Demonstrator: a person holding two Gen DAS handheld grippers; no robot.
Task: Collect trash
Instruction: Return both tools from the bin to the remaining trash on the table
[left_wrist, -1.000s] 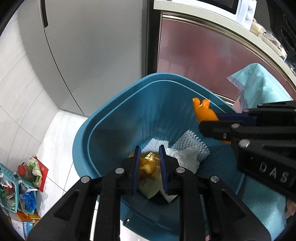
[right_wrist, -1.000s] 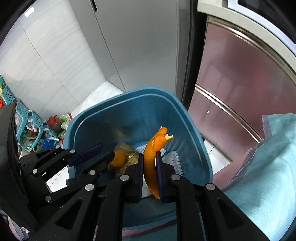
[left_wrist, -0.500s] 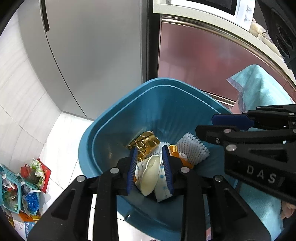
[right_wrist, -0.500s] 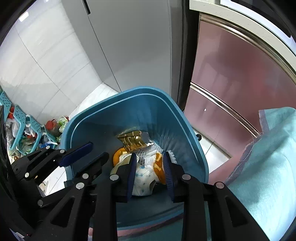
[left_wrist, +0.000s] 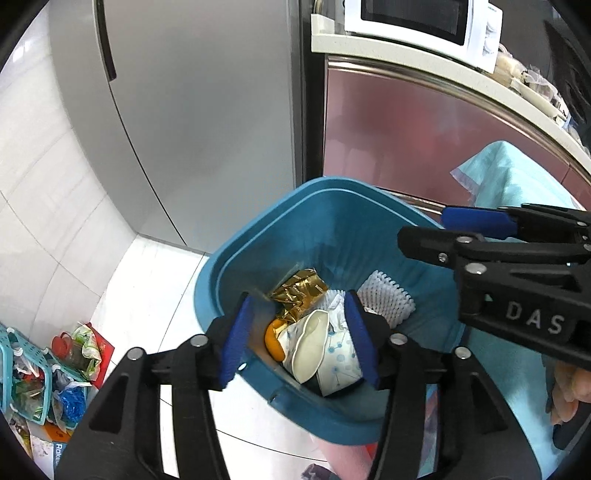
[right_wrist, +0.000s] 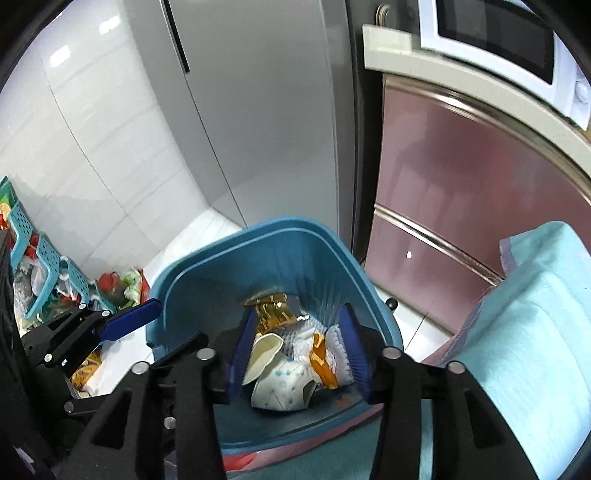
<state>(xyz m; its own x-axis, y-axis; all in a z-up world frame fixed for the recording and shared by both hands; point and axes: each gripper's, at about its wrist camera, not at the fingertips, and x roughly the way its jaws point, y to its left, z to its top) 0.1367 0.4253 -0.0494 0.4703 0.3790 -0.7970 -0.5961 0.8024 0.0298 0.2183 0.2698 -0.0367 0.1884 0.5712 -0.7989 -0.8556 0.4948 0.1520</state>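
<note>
A blue trash bin (left_wrist: 332, 206) stands on the floor; it also shows in the right wrist view (right_wrist: 280, 236). Inside lie a gold foil wrapper (left_wrist: 299, 295), an orange peel (left_wrist: 274, 341), a crushed white paper cup (left_wrist: 314, 347) and a white foam net (left_wrist: 388, 301). In the right wrist view the wrapper (right_wrist: 271, 308), the peel (right_wrist: 321, 363) and the cup (right_wrist: 280, 380) lie in the bin too. My left gripper (left_wrist: 299, 338) is open and empty above the bin. My right gripper (right_wrist: 299, 354) is open and empty above it as well.
A grey fridge (left_wrist: 207, 110) stands behind the bin, a reddish cabinet (left_wrist: 406, 140) under a counter with a microwave (left_wrist: 421, 18) to its right. A teal cloth (right_wrist: 524, 332) lies at the right. Teal baskets with packets (left_wrist: 33, 376) sit on the floor at left.
Both grippers let go of their trash and opened wide. The orange peel and the gold wrapper dropped into the bin. Both grippers pulled back and up from the bin.
</note>
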